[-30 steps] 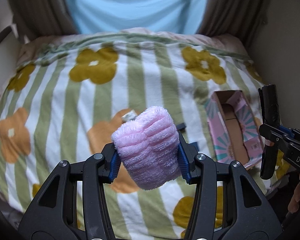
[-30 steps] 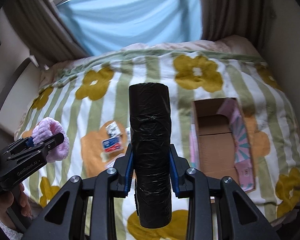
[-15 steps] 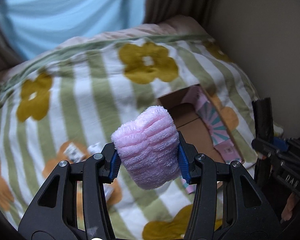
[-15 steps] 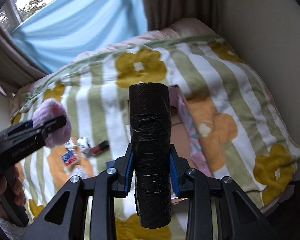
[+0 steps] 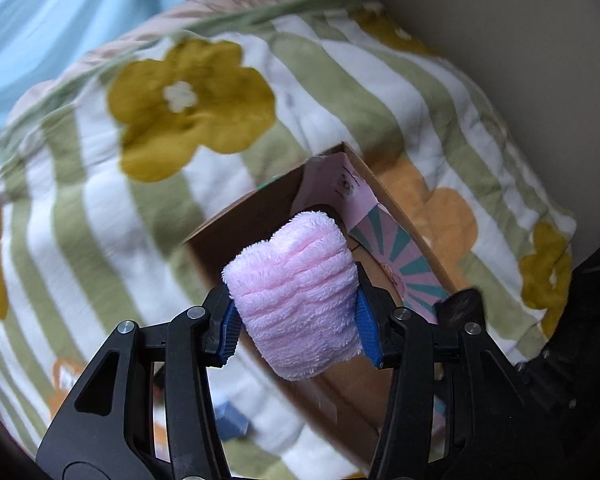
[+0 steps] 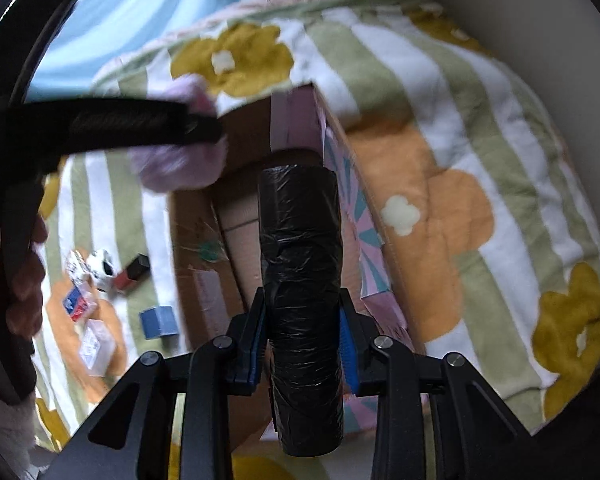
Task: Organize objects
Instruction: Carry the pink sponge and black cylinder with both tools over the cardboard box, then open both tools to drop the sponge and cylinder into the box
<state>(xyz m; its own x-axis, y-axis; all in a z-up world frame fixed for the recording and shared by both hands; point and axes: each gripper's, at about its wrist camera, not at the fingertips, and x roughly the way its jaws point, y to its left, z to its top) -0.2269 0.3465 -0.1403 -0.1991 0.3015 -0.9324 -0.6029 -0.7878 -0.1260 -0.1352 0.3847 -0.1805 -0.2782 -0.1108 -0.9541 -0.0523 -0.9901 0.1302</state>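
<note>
Right wrist view shows each hand-held gripper point(image 6: 302, 344) clamped on its load, black roll point(image 6: 300, 280) and pink cloth point(image 5: 298, 296), above the open box point(image 6: 204, 264), while small items point(image 6: 100, 280) remain on the bed point(image 6: 460, 120).

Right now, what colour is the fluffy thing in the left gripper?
Pale pink: the fluffy cloth roll clamped in the left gripper. Clearest in the left wrist view.
</note>
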